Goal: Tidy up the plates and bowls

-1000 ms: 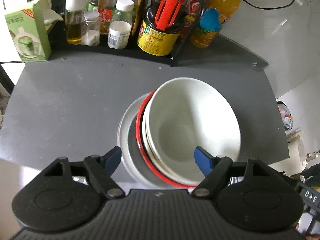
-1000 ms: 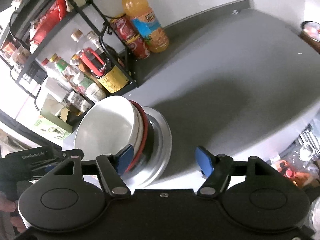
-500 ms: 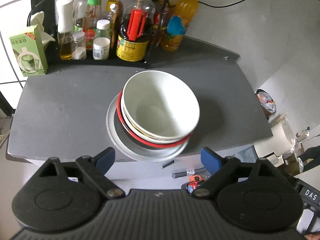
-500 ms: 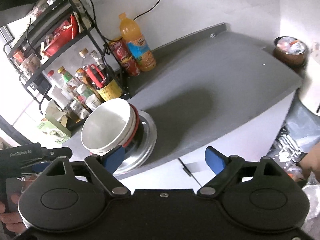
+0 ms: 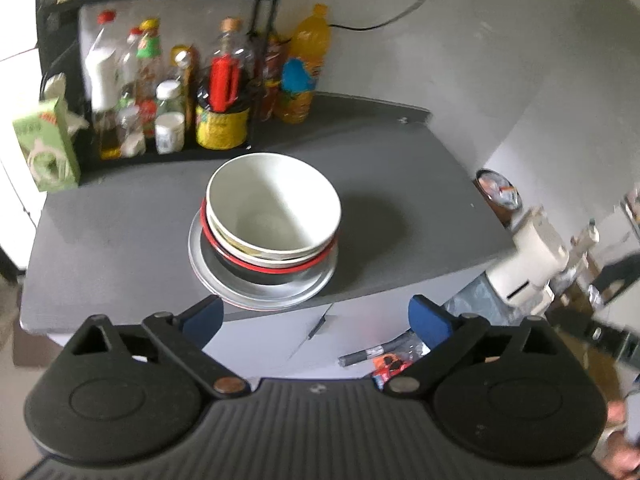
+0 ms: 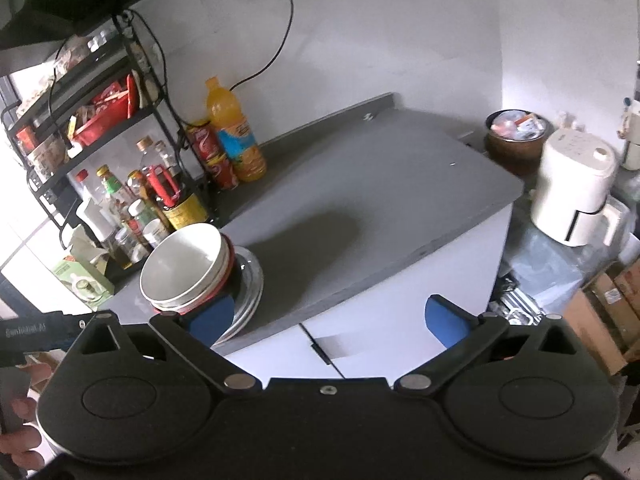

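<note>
Grey countertop point(image 5: 400, 200), stacked bowls point(image 5: 274, 204) on silver plate point(image 5: 260, 294), both hand-held grippers — left point(image 5: 312, 316), right point(image 6: 328, 318) — spread, empty, label unreadable.

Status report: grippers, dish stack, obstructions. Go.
Left gripper open, empty. Right gripper open, empty. White bowl tops stack on silver plate, counter's front edge. Nothing blocking.

Daylight floods in from the far left of both views, blowing the window area point(image 6: 16, 256) out to plain white. The grey counter point(image 6: 380, 184) is evenly lit, with a soft broad shadow spreading to the right of the stacked bowls point(image 5: 274, 208). The left wrist view is smeared by motion: the bottles point(image 5: 168, 92) and the clutter at its right edge are blurred. The right wrist view is sharper. Fisheye bending curves the wall point(image 6: 400, 32) and counter edges, and the corners fall dark.
</note>
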A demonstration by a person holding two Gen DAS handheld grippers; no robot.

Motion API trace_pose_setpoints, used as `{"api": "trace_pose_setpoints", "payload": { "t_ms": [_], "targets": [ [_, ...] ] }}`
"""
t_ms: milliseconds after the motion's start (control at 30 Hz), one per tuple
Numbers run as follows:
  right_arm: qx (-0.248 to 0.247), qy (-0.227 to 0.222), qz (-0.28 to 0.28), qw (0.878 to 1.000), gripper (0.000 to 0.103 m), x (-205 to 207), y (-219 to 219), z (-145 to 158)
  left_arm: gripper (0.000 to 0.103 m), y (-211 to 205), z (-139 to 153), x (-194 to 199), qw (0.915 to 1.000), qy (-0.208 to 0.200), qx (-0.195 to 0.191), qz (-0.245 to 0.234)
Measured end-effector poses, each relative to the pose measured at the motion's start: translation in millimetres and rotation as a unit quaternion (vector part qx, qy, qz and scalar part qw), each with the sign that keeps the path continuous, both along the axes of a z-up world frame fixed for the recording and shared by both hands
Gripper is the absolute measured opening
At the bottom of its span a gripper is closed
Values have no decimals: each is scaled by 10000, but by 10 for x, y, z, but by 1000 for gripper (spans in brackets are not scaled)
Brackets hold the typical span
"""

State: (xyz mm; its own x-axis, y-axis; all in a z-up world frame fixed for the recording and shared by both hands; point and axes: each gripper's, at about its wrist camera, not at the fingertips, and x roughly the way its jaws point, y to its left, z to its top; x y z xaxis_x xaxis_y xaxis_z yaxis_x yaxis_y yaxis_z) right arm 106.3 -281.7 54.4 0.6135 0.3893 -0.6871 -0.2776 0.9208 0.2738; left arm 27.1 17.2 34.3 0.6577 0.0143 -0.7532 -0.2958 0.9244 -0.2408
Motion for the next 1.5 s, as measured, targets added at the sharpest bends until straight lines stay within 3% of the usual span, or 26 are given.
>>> {"api": "trace_pose_setpoints", "payload": {
  "t_ms": [333, 533, 667, 800, 1500],
  "targets": [
    [-329, -334, 46, 9989, 103, -300, -112, 51, 102, -334, 13, -241, 9988, -190, 169, -421],
    [-364, -492, 13, 9981, 103, -453, -189, 72, 102, -455, 16, -340, 9982, -301, 261, -452],
    [-373, -578, -27, 9976, 103, -549, -239, 80, 102, -552, 30, -385, 9967, -414, 516, -473],
    [-397, -717, -20, 9966, 103, -637, -259, 77, 102, -563, 20, -421, 9969, -464, 457, -451],
    [-517, -490, 53, 9974, 103, -659, -107, -67, 102, -482, -160, -488, 9973, -188, 489, -513]
  ]
}}
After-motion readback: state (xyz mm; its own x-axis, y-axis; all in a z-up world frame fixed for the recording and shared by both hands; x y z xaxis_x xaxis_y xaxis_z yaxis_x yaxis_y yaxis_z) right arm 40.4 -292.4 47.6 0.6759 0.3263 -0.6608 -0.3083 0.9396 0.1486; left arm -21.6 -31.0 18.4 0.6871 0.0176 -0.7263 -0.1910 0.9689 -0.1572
